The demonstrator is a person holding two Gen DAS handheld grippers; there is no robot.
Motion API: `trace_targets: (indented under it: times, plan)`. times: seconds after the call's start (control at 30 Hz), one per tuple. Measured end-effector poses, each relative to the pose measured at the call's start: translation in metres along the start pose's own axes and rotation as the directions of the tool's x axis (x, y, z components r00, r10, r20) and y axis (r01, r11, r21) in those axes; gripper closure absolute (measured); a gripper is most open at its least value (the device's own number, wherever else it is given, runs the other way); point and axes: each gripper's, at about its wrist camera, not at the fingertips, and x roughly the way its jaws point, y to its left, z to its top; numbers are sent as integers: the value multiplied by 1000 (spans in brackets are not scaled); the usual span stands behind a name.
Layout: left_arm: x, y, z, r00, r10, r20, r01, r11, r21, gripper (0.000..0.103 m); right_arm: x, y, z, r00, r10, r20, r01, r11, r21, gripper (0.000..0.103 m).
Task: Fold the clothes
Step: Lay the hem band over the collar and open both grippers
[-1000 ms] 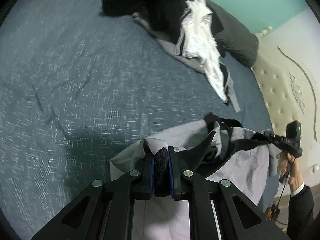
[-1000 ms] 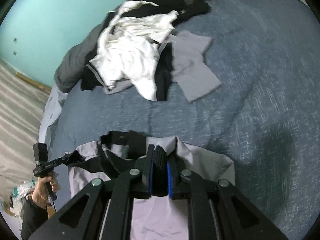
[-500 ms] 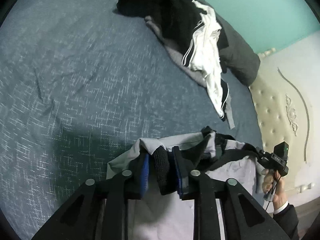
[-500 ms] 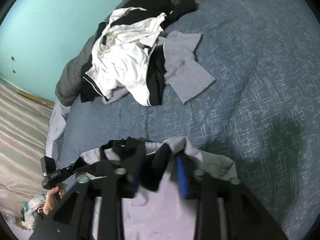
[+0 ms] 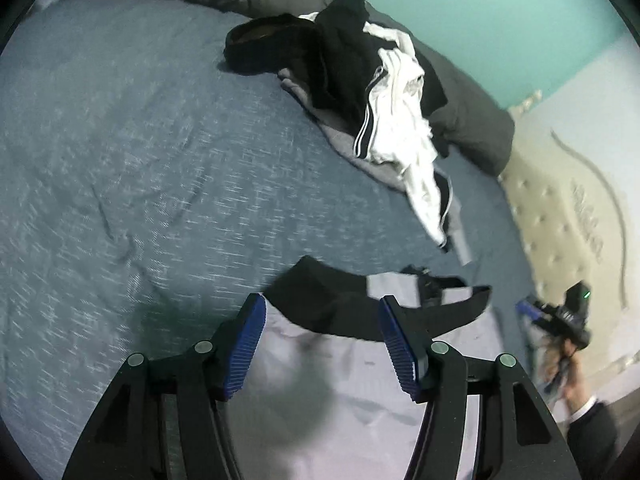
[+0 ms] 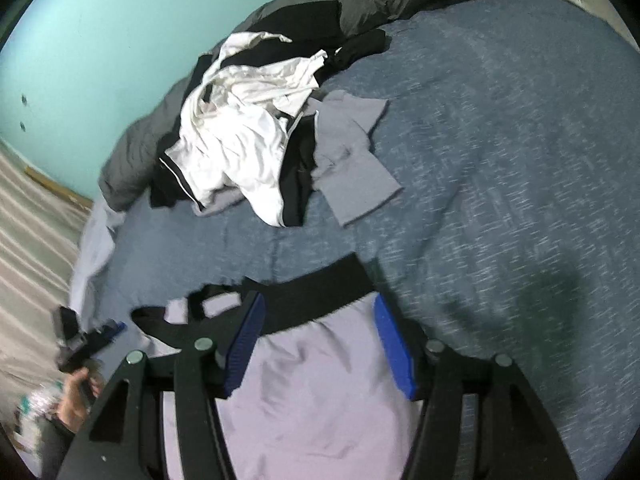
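A pale lilac garment (image 5: 320,408) with a black waistband (image 5: 340,312) lies flat on the blue bedspread (image 5: 120,168). My left gripper (image 5: 321,304) hovers just above that waistband. Its jaws are opening, and the blue pads stand apart on either side of the cloth without pressing it. In the right wrist view the same garment (image 6: 312,396) and its waistband (image 6: 316,292) lie under my right gripper (image 6: 319,302), whose jaws are also opening and grip nothing. Each view shows the other gripper in a hand at the garment's far end, blurred.
A heap of white, black and grey clothes (image 5: 384,120) (image 6: 248,152) sits further up the bed against a dark grey duvet (image 5: 472,136). A tufted headboard (image 5: 560,216) and a teal wall (image 6: 100,40) bound the bed.
Both grippers were shut on the black waistband a second ago. They have let go, and the band has dropped flat onto the bed.
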Motion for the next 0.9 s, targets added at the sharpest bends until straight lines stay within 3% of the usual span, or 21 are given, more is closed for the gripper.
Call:
trace_targets:
  times: [0.23, 0.37, 0.63, 0.7, 0.77, 0.9]
  plan:
    - [25, 6, -3, 997, 75, -18, -73, 993, 94, 40, 33, 5, -8, 996, -88, -35, 82, 986, -147, 45]
    - [35, 12, -2, 997, 68, -23, -65, 992, 105, 40, 56, 7, -11, 990, -133, -49, 120, 971, -209, 45]
    - [49, 14, -5, 996, 76, -40, -70, 986, 151, 44, 84, 1, -10, 991, -116, -64, 99, 970, -222, 46]
    - [52, 14, -6, 996, 79, -42, -72, 985, 159, 50, 86, -2, -10, 992, -105, -65, 89, 973, -214, 55]
    - [55, 12, -8, 995, 94, -44, -85, 981, 173, 62, 86, -3, -12, 992, -116, -58, 101, 972, -214, 71]
    - [56, 3, -10, 993, 113, -22, -105, 969, 224, 75, 78, 0, -13, 993, -117, -28, 108, 968, -226, 85]
